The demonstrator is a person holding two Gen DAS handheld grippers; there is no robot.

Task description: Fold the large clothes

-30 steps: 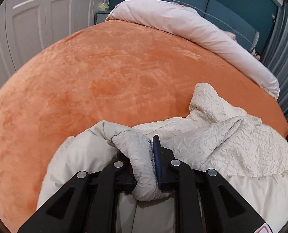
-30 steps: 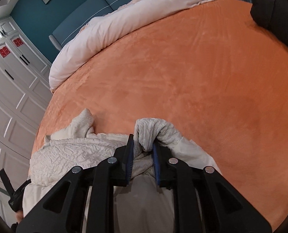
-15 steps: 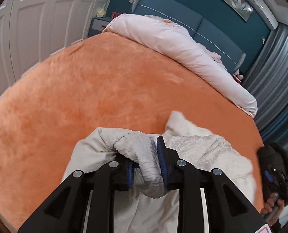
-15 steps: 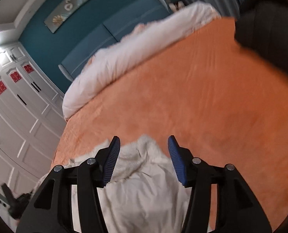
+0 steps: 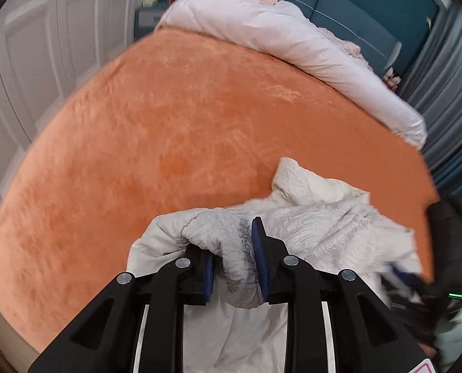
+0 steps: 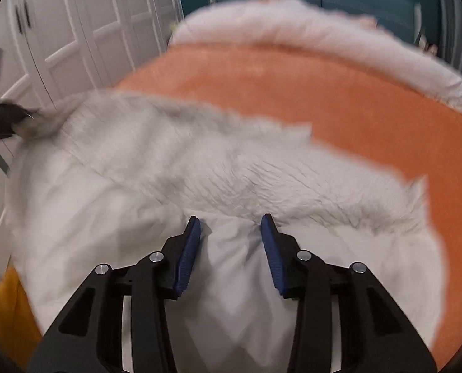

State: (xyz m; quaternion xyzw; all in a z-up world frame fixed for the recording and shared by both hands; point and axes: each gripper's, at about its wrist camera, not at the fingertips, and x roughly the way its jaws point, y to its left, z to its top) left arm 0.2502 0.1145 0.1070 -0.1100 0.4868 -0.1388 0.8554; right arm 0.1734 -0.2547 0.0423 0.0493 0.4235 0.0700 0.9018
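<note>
With the left gripper point(image 5: 235, 258) pinching a bunch of the cream garment point(image 5: 318, 227) and the right gripper point(image 6: 229, 248) spread, the fold may sag unevenly on the bed point(image 5: 156, 130).

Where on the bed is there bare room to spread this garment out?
Bare orange blanket runs from the cream jacket up to the rolled white duvet, and left toward the wardrobe side. The near right corner is crowded: the jacket is bunched there, pinched by the left hand-held gripper, with the open right hand-held gripper over it.
</note>
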